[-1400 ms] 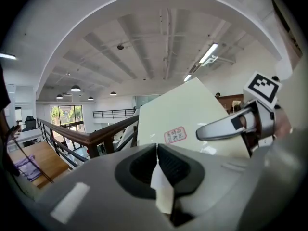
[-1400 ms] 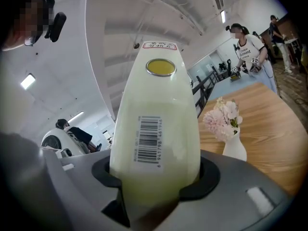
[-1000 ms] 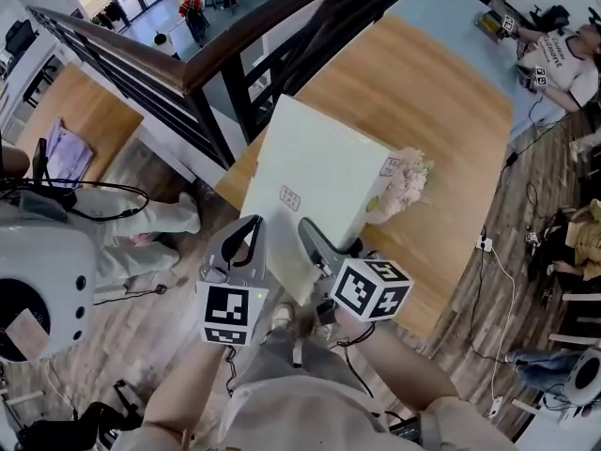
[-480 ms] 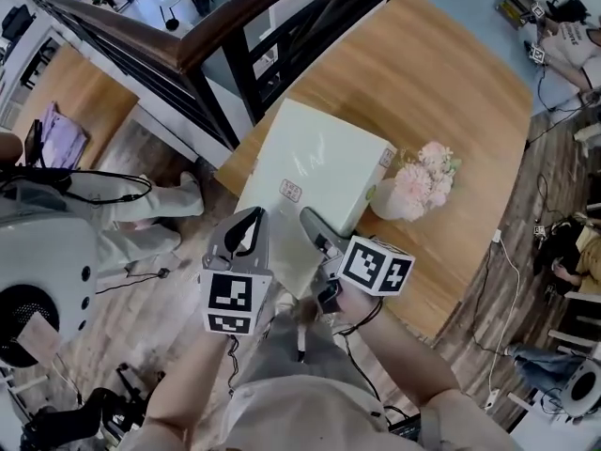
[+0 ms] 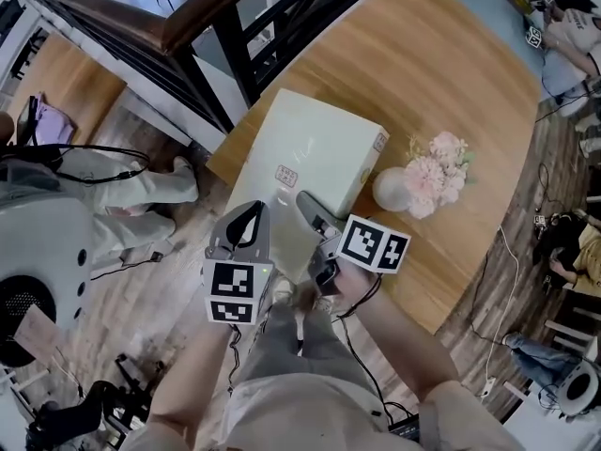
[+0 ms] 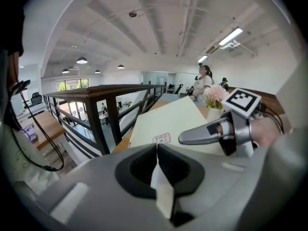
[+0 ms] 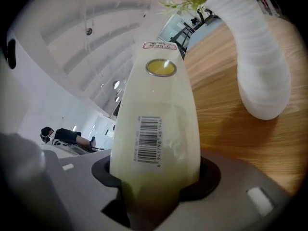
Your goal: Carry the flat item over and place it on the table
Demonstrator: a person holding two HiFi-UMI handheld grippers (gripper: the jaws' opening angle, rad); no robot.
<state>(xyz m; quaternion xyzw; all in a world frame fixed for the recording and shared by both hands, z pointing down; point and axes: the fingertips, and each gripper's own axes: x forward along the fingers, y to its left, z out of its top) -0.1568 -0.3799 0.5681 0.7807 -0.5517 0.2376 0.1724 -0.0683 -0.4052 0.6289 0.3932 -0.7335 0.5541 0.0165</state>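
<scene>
Pale, flat box (image 5: 310, 172) held over the table (image 5: 451, 83) corner, just ahead of the left gripper (image 5: 246, 241), which pinches its thin edge. The right gripper (image 5: 317, 225) is clamped on its side. Only the right gripper view shows the barcode (image 7: 148, 138).

An office mezzanine: railing (image 5: 188, 28), wooden table (image 5: 451, 92), ceiling strip lights (image 6: 235, 35).

Vase (image 5: 391, 188) on table (image 5: 441, 83), right of box (image 5: 310, 158)

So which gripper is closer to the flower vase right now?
Right. The right gripper clamps the flat box on the side toward the vase; the left gripper clamps its edge farther away.
</scene>
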